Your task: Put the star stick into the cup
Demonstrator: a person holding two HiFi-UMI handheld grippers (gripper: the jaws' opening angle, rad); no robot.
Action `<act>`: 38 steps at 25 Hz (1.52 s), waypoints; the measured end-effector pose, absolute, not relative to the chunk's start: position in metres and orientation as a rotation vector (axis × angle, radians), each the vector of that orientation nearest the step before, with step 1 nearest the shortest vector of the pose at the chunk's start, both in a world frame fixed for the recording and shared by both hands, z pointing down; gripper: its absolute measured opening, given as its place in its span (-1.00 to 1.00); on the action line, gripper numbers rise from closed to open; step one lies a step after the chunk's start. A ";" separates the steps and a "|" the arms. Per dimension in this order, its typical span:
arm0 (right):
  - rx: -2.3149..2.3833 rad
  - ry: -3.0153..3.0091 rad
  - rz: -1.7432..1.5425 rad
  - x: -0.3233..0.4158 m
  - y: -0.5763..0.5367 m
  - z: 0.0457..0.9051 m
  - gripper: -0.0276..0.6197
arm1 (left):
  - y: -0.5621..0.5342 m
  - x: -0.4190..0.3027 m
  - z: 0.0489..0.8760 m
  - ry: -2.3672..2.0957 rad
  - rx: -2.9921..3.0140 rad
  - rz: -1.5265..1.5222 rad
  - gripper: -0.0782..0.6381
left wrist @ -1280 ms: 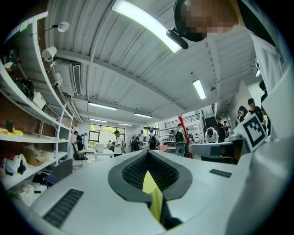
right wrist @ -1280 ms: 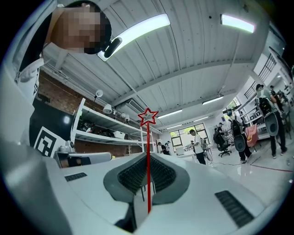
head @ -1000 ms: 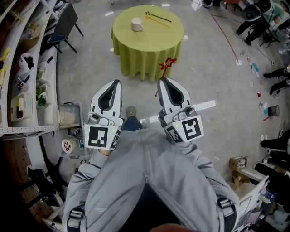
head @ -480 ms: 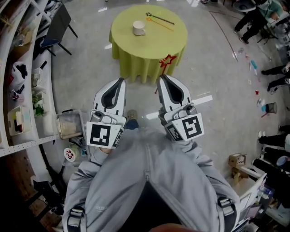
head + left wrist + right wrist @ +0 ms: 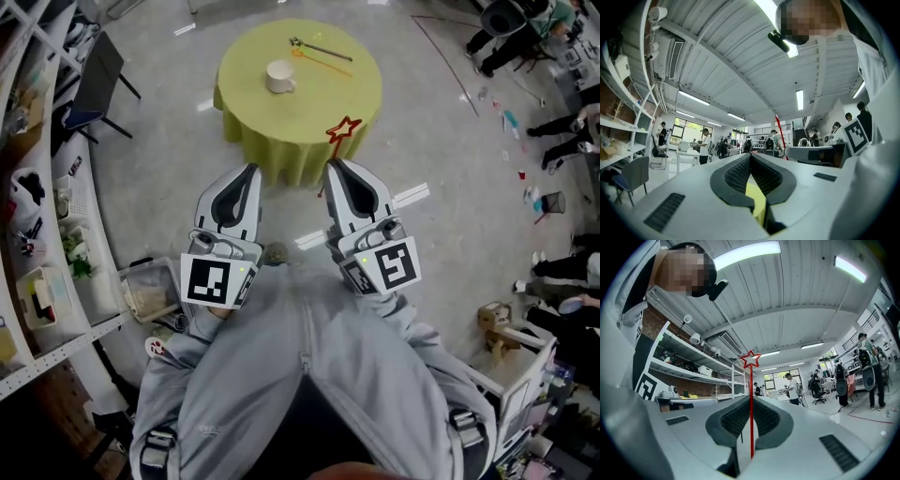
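Note:
A round table under a yellow-green cloth (image 5: 281, 131) stands ahead of me. On it sits a white cup (image 5: 279, 76), with two other sticks (image 5: 321, 49) lying behind it. My right gripper (image 5: 336, 167) is shut on the thin red star stick (image 5: 751, 427). The stick points forward, and its open star (image 5: 343, 129) shows over the table's near edge. In the right gripper view the star (image 5: 751, 358) stands above the jaws. My left gripper (image 5: 249, 170) is shut beside it, with nothing in it; in the left gripper view (image 5: 750, 157) its pads meet at the tips.
Shelving (image 5: 37, 234) runs along the left, with a clear plastic box (image 5: 145, 291) on the floor by it. A dark chair (image 5: 94, 84) stands left of the table. White tape (image 5: 412, 195) marks the floor. People (image 5: 562, 122) and a cardboard box (image 5: 494, 317) are at the right.
The floor and the plastic box have slid back toward me, and the table looks a little nearer. Both grippers keep their pose, and the star stick stays in the right one.

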State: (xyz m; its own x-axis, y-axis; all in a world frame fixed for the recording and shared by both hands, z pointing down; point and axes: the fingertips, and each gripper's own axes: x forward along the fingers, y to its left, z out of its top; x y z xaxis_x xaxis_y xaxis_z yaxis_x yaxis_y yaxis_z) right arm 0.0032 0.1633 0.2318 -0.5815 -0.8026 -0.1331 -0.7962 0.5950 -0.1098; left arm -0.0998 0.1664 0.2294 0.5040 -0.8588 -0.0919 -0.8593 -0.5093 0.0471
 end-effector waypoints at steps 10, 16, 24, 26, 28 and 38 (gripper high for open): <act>-1.397 2.656 -0.080 -0.008 0.120 0.238 -0.79 | 0.121 -0.117 0.239 1.536 -2.769 0.170 -0.74; -1.398 2.648 -0.106 -0.007 0.094 0.248 -0.79 | 0.097 -0.118 0.250 1.546 -2.775 0.158 -0.74; -1.377 2.618 -0.075 0.003 0.050 0.247 -0.79 | 0.054 -0.107 0.252 1.527 -2.759 0.150 -0.74; -1.370 2.620 -0.074 0.006 0.030 0.246 -0.79 | 0.035 -0.103 0.251 1.533 -2.756 0.148 -0.73; -1.363 2.624 -0.070 0.009 0.008 0.246 -0.79 | 0.014 -0.101 0.253 1.540 -2.755 0.146 -0.74; -1.287 2.677 -0.077 0.014 -0.102 0.254 -0.79 | -0.091 -0.090 0.259 1.604 -2.720 0.135 -0.74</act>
State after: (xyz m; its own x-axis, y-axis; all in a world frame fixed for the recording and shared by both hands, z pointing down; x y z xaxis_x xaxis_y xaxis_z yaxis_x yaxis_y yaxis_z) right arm 0.0140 -0.1023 0.2543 -0.6131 -0.7793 -0.1300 -0.7704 0.6261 -0.1200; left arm -0.0904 -0.0909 0.2586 0.4810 -0.8744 -0.0637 -0.8728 -0.4845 0.0597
